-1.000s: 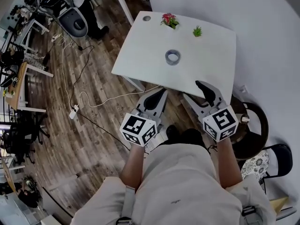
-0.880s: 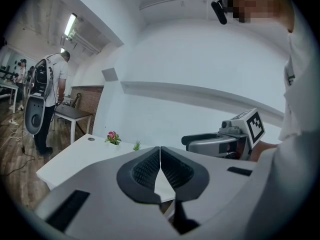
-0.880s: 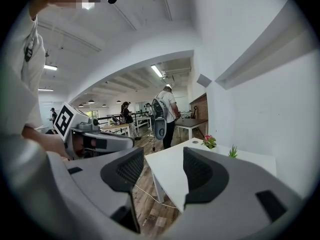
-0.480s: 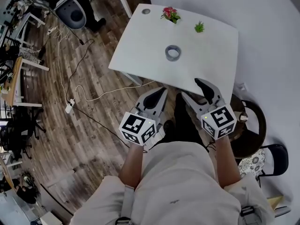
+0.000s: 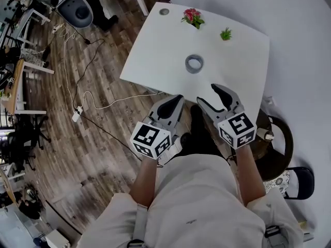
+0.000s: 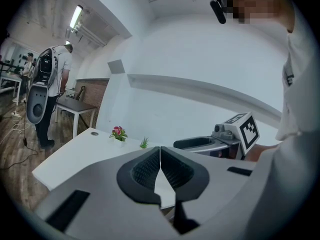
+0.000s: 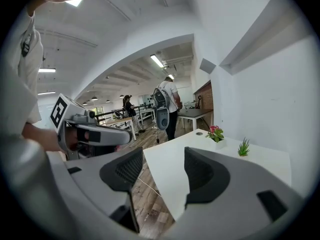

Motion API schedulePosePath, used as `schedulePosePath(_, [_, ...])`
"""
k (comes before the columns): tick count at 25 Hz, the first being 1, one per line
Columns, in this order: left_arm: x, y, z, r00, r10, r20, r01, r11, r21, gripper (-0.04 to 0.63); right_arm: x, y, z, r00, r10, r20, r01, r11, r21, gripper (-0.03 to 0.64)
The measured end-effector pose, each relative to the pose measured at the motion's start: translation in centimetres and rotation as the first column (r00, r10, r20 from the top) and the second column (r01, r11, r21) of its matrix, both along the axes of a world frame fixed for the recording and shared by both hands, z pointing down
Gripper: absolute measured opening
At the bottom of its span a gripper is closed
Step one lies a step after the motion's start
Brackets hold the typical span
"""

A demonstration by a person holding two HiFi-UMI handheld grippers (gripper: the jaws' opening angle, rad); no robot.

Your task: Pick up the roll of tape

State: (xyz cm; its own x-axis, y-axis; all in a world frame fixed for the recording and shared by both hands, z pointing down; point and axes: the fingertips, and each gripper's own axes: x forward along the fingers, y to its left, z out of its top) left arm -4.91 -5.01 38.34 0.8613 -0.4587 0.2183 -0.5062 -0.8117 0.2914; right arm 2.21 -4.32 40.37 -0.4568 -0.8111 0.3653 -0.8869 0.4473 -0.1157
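Your roll of tape (image 5: 194, 63), a flat grey ring with an open centre, lies near the middle of the smooth white table (image 5: 155, 50), well apart from both claws. Your left gripper (image 5: 177, 99) has its ribbed dark pads (image 6: 142, 171) closed together on nothing. Your right gripper (image 5: 207, 94) has just been opening and stands wide at the table's near edge, with nothing between its jaws.

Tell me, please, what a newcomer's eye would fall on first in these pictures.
A grey roll of tape lies flat in the middle of the white table. By the table's near edge are two grippers: the left gripper is shut, while the right gripper has just been opening its jaws, with nothing between them. A pink flower and a small green plant stand along the far edge.
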Motion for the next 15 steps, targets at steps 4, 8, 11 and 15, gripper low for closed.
schedulePosePath(4, [0.4,-2.4,0.4,1.000,-0.017,0.008,0.017,1.000,-0.015,0.020,0.3,-2.8,1.1,1.000,-0.020,-0.002,0.019,0.999,-0.025,0.252])
schedulePosePath(8, [0.7,-4.8,0.7,0.999,-0.033,0.015,0.034,0.999,-0.033,0.021,0.3,-5.6,2.2,0.999,-0.043,-0.010,0.042,0.998,-0.054,0.252])
schedulePosePath(11, [0.9,-6.3,1.1,0.999,-0.043,0.023,0.044,0.998,-0.045,0.020,0.2,-7.6,3.1,0.998,-0.064,-0.015,0.063,0.995,-0.072,0.252])
schedulePosePath(15, [0.8,-7.9,1.8,0.997,-0.064,0.039,0.066,0.996,-0.063,0.021,0.2,-9.9,4.6,0.995,-0.090,-0.036,0.087,0.991,-0.097,0.252])
